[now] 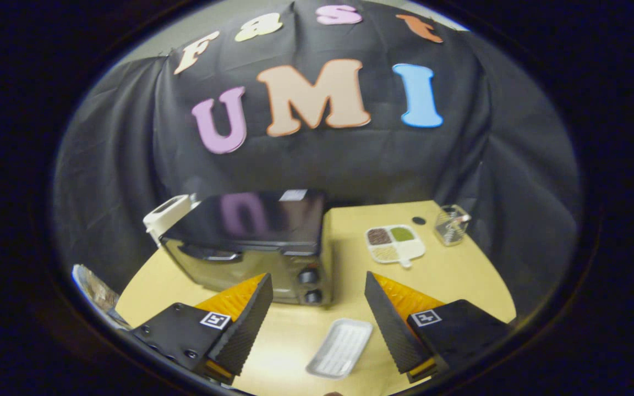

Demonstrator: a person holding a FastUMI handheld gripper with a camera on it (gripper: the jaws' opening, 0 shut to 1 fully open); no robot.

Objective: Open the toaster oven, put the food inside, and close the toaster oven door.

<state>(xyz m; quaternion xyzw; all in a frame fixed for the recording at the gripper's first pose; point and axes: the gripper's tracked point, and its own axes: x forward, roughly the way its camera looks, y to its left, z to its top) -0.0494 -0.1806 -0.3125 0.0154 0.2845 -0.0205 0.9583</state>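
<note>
Tabletop (460, 286) of pale yellow wood spreads beneath everything, backed by the booth's black cloth wall. Largest on it is the toaster oven (251, 247), dark and glossy, standing beyond the gripper's fingers and a little toward the left one — its glass door (229, 272) is shut, the handle running along the door's top edge, and two round knobs (309, 286) sit one above the other on its right-hand panel. A white object (167, 215) stands just behind the oven's far left corner; what it is cannot be told. The gripper (317, 308) hangs wide open above the table, gripping nothing, its two fingers well apart. Between them, nearer the right one, lies a white rectangular tray (340, 347) with a ribbed floor — whether it carries any food is not clear. Farther off, right of the oven, rests a white divided dish (395, 244) with dark, green and pale fillings, and beyond that a small clear container (451, 224) near the table's far edge.
</note>
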